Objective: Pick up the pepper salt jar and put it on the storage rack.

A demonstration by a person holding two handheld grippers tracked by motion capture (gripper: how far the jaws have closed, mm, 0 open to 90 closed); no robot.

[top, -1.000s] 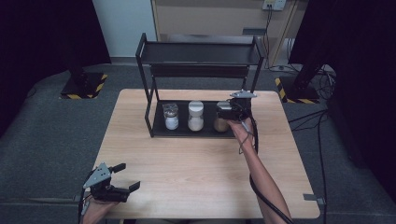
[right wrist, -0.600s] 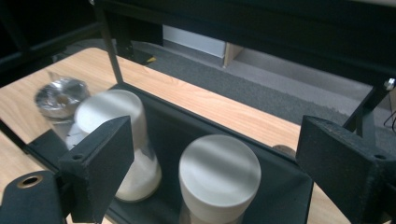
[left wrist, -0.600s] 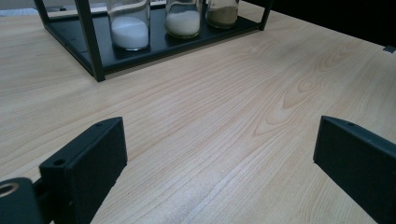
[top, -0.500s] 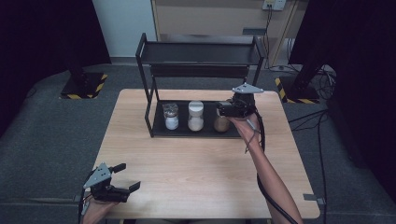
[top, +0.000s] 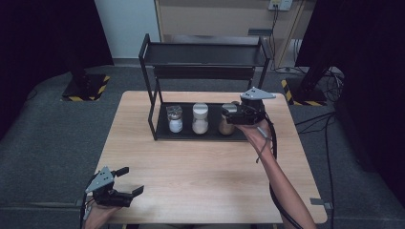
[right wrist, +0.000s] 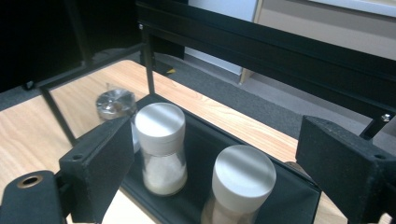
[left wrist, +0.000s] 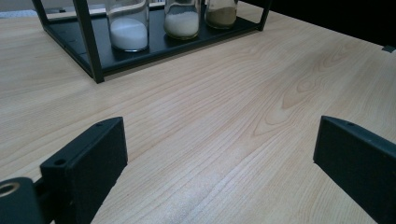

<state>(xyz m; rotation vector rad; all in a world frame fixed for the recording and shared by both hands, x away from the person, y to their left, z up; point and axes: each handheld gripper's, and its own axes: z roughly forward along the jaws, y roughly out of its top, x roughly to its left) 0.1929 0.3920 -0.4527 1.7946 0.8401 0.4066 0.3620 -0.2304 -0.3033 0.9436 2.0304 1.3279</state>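
Right gripper released, jaws wide above brown spice jar, rightmost on rack bottom shelf. Advice: centre jaws over lid, descend straight, avoid middle jar. Left gripper released, idle at bench edge.

You are in a lab-like recording room: black curtains, grey carpet floor, hazard-striped stand bases, trailing cables, lone light wooden table.

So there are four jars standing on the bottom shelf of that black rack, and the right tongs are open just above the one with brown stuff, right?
Not four: three jars stand there, as the high view shows: a clear-topped jar, a white-filled jar and the brown-filled jar. The rest holds: they stand on the black rack's bottom shelf, and the right tongs are open above the brown one.
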